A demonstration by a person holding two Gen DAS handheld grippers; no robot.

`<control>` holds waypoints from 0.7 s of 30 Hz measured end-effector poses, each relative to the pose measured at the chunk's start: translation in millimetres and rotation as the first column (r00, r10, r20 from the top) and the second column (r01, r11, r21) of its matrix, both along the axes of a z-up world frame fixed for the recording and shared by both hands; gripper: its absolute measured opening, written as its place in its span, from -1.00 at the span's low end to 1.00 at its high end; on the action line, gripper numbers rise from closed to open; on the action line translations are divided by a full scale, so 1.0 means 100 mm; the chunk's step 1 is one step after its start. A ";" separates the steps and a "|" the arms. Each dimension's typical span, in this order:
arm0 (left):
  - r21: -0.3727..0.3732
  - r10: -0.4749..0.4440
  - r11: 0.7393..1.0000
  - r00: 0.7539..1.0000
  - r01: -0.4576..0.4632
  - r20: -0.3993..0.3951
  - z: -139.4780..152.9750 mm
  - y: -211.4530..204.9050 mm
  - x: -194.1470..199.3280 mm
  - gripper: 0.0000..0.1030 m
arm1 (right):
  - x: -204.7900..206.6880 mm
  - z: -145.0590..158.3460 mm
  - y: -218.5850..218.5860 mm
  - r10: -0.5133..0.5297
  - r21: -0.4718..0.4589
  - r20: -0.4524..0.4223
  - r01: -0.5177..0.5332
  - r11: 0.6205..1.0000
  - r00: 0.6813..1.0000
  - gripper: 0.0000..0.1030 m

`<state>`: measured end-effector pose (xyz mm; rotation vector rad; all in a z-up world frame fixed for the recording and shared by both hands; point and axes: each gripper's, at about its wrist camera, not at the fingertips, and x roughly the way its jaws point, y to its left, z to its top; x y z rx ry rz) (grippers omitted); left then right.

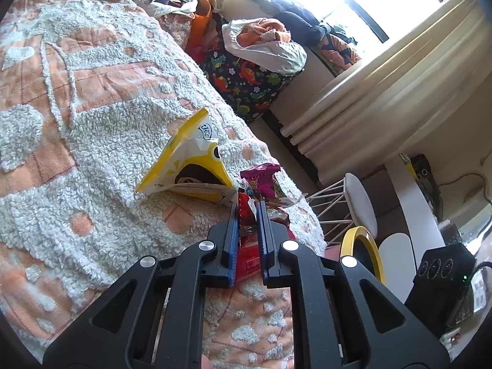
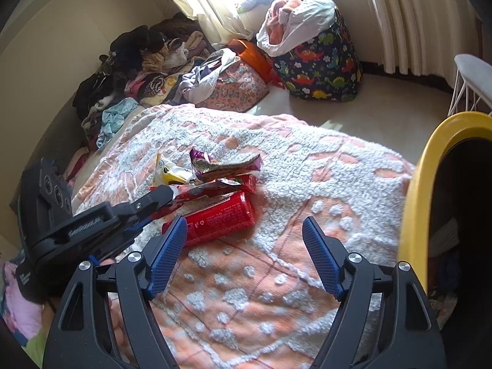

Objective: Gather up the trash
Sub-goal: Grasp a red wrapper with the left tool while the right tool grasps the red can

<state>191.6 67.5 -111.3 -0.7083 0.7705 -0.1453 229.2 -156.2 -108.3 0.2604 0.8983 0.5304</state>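
Two tools are over a bed with an orange and white blanket (image 2: 307, 166). Nearest, the right tool (image 2: 244, 224) stands wide open with nothing between its blue pads, just before a red can (image 2: 215, 218) that lies on its side on the blanket. The left tool (image 1: 248, 206) is closed on a red wrapper (image 1: 246, 215); in the right wrist view it comes in from the left side and pinches this wrapper just behind the can. Behind it lie a purple wrapper (image 2: 224, 163) and a yellow and white bag (image 1: 190, 160), close together. A yellow-rimmed bin (image 2: 418, 190) stands at the right edge of the bed. Far behind, a dinosaur-print bag (image 2: 319, 64) stands on the floor near the curtains (image 2: 399, 15).
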 end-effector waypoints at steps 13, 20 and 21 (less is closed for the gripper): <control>0.031 0.061 0.998 0.996 -0.063 0.070 0.26 0.40 -0.44 -0.94 | 0.31 -0.31 0.19 -0.050 0.149 -0.182 0.078 0.986 0.982 0.34; 0.049 0.071 0.996 0.994 -0.075 0.086 0.34 0.47 -0.59 -0.94 | 0.38 -0.37 0.25 -0.022 0.208 -0.244 0.075 0.975 0.970 -0.18; 0.049 0.072 0.996 0.994 -0.077 0.087 0.35 0.46 -0.59 -0.94 | 0.36 -0.38 0.26 -0.008 0.224 -0.253 0.067 0.972 0.967 -0.18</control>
